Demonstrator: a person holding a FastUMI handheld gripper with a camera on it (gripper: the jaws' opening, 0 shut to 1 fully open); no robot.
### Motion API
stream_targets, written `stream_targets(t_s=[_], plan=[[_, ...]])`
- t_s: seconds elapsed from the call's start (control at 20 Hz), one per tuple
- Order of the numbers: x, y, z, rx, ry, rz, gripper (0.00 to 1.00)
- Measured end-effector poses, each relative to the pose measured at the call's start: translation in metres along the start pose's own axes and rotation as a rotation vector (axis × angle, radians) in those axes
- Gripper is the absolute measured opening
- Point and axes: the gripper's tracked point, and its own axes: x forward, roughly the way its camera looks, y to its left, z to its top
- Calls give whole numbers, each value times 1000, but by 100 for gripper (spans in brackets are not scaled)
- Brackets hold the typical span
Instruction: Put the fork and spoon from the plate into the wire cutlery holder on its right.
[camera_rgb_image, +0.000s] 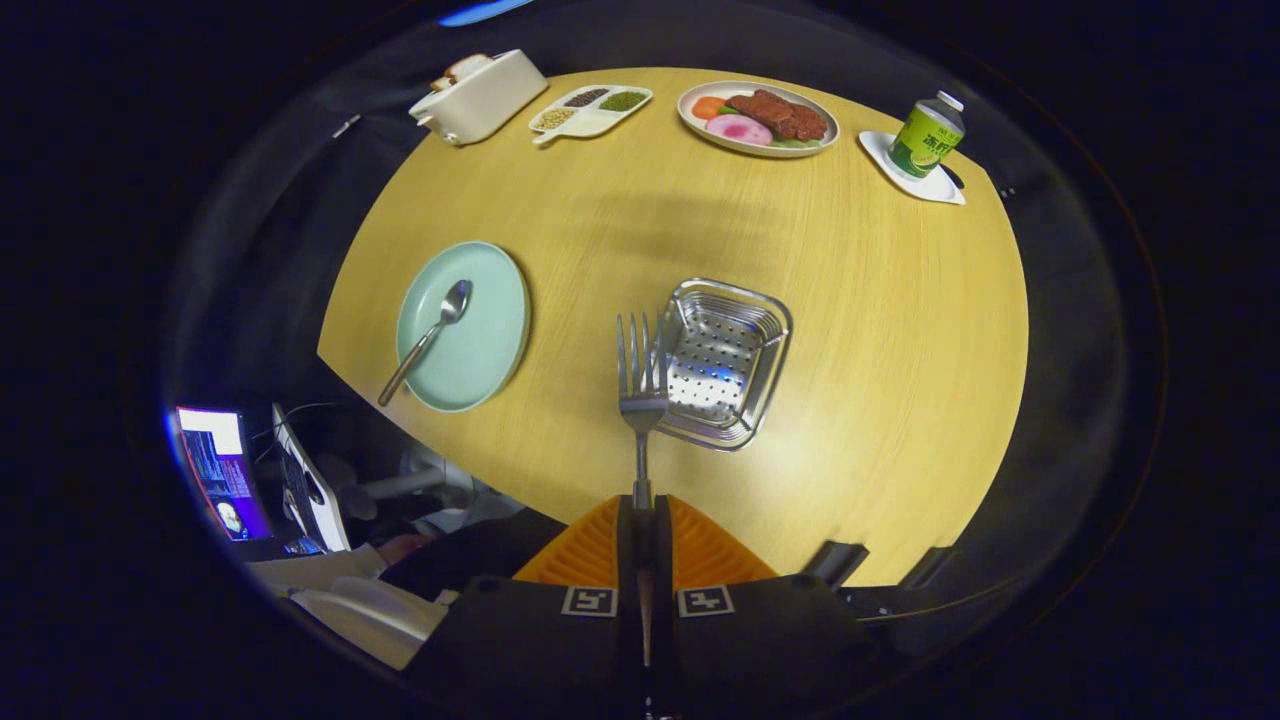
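Observation:
My gripper (640, 512) is shut on the handle of a metal fork (640, 385), which sticks out straight ahead of the fingers with its tines pointing away. The fork hangs high above the wooden table, its tines over the left rim of the square perforated metal cutlery holder (722, 362). To the left of the holder lies a pale green plate (485, 335) with a metal spoon (428, 338) resting on it, bowl toward the far side and handle reaching past the plate's near rim.
Along the far side of the table (880, 330) stand a white box (478, 96), a divided dish of grains (590, 110), a plate of food (758, 118) and a green bottle (926, 134) on a white coaster. Below the near left edge are a lit screen (222, 470) and clutter.

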Motion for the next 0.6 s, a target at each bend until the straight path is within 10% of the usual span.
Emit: stream_targets(t_s=[0.6], plan=[[15,-26,5,0,200,-14,7]])
